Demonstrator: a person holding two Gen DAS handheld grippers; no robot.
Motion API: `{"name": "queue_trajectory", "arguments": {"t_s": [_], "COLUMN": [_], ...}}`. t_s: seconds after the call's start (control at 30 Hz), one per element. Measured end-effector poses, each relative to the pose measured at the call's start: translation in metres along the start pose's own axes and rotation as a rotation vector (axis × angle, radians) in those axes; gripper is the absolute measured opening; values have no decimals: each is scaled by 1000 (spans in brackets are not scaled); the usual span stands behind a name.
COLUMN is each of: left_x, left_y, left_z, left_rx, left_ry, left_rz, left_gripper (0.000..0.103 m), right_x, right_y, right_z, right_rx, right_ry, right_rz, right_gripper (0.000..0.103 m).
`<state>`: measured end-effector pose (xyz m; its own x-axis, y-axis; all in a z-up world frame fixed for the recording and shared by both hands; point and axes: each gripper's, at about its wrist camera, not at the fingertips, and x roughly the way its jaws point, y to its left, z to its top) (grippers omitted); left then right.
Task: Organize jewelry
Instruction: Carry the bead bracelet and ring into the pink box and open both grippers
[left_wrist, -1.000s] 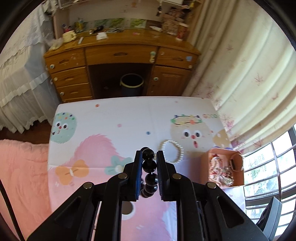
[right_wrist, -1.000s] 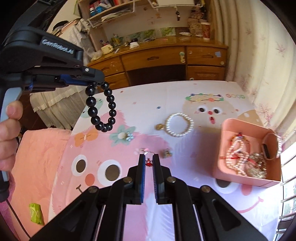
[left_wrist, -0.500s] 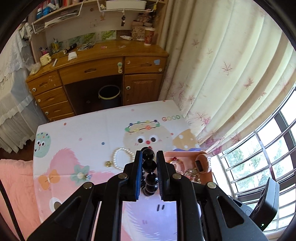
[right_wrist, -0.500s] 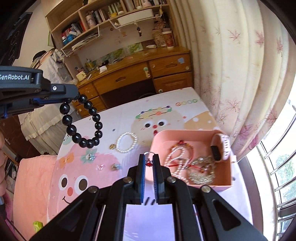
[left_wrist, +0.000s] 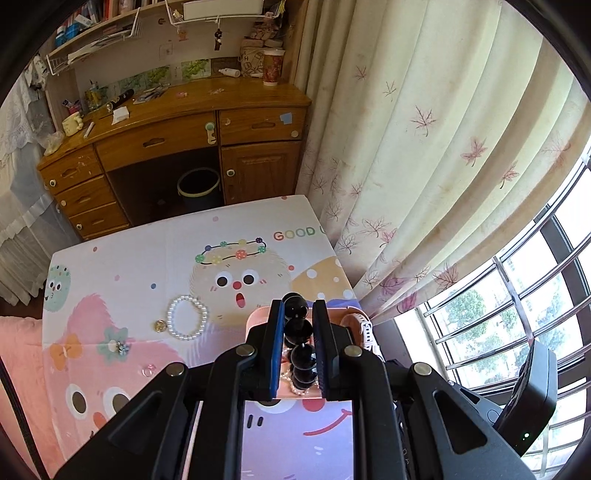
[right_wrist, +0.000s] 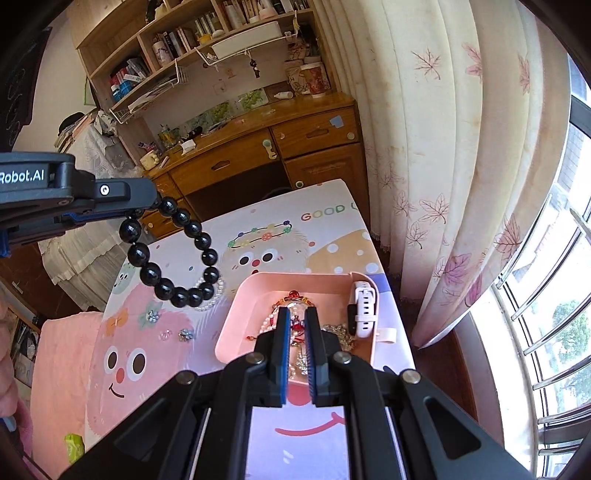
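My left gripper (left_wrist: 298, 314) is shut on a black bead bracelet (left_wrist: 300, 347), which hangs in the air left of the pink tray in the right wrist view (right_wrist: 173, 251). My right gripper (right_wrist: 296, 317) is shut on a small red and silver earring (right_wrist: 295, 325), held over the pink tray (right_wrist: 236, 314). The tray holds pearl strands, chains and a white watch (right_wrist: 364, 308). A white pearl bracelet (left_wrist: 187, 322) lies on the cartoon tablecloth (left_wrist: 147, 258).
A gold coin-like piece (left_wrist: 159, 326), a flower stud (left_wrist: 120, 346) and a clear ring (left_wrist: 147, 370) lie on the cloth's left part. A wooden desk (left_wrist: 177, 140) stands beyond the table. A curtain (left_wrist: 424, 166) and window are at the right.
Both grippers have moved right, toward the pink tray. The right one now holds its earring over the tray, and the black bracelet hangs nearer to the tray.
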<state>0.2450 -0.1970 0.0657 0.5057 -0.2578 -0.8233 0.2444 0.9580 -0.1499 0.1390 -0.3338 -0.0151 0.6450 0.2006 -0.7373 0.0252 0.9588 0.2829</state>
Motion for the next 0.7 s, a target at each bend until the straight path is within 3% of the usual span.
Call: {"name": "queue_trajectory", "arguments": {"t_s": [0.3, 0.37, 0.43, 0.5, 0.7], "left_x": [21, 21, 20, 19, 23], "left_y": [-10, -8, -4, 3, 21], "left_z": [5, 7, 8, 9, 11], "left_rx": [-22, -30, -59, -82, -106], "left_ry": [34, 25, 10, -1, 31], "left_rz": [57, 82, 100, 107, 138], "left_gripper": [14, 30, 73, 74, 74], "right_x": [17, 22, 28, 36, 40], "right_y": [-12, -13, -15, -18, -24], "right_z": [11, 12, 12, 12, 8], "right_rx": [-28, -26, -7, 25, 78], "right_ry": [24, 34, 58, 98, 113], "right_rz": [47, 51, 36, 22, 34], "right_gripper": [8, 8, 13, 20, 20]}}
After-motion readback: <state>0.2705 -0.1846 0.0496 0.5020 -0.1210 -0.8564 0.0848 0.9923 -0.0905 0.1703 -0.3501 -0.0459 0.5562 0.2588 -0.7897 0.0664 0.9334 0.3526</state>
